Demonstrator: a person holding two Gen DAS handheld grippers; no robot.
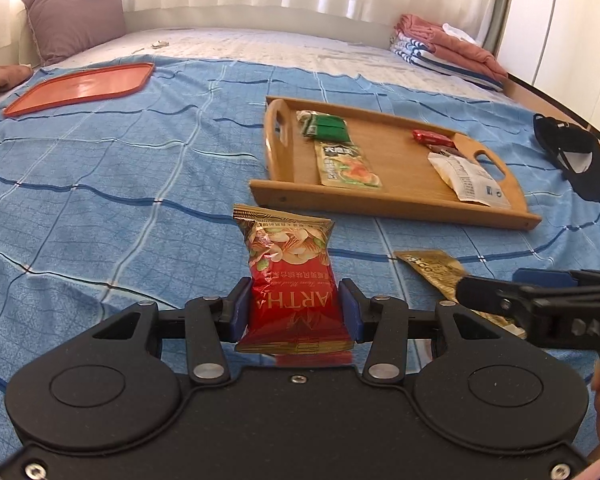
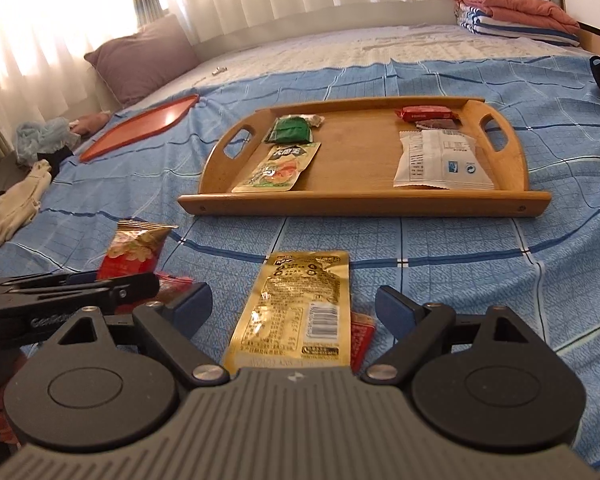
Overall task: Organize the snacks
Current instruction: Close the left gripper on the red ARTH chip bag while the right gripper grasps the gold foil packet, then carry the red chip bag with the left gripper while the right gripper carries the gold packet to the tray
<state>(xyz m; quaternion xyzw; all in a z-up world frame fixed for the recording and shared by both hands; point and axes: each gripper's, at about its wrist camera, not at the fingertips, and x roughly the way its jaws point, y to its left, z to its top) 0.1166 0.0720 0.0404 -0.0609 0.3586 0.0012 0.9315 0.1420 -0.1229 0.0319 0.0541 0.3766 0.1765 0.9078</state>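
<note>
1. My left gripper point(image 1: 295, 308) has its blue pads pinched on the lower half of a red nut packet point(image 1: 290, 276). The packet stands upright between them at the bottom centre of the left wrist view, its gold top edge free above the pads.

2. My right gripper point(image 2: 294, 308) has its fingers spread wide, with nothing between them. It hovers over a gold sachet point(image 2: 296, 312) that lies flat on the blue checked bedspread point(image 2: 480, 280), bottom centre of the right wrist view. A red wrapper point(image 2: 362, 338) peeks out from under the sachet's right edge.

3. The wooden tray point(image 2: 364, 202) sits across the middle of the right wrist view, beyond both loose packets. It already holds a green packet point(image 2: 290, 130) and a green-and-orange sachet point(image 2: 278, 170) towards its left, and a red bar point(image 2: 426, 113) and a white packet point(image 2: 440, 160) towards its right.

4. An orange tray point(image 1: 80, 88) lies bare at the upper left of the left wrist view, well apart from the wooden one.

5. I judge the step in hand to be carrying the nut packet to the wooden tray, with sorting partly done.

6. The next move calls for lifting the packet over the tray's near rim and laying it on the bare wood in the middle. After that, my right fingers should drop and close on the gold sachet's edges without catching the wrapper beneath.
</note>
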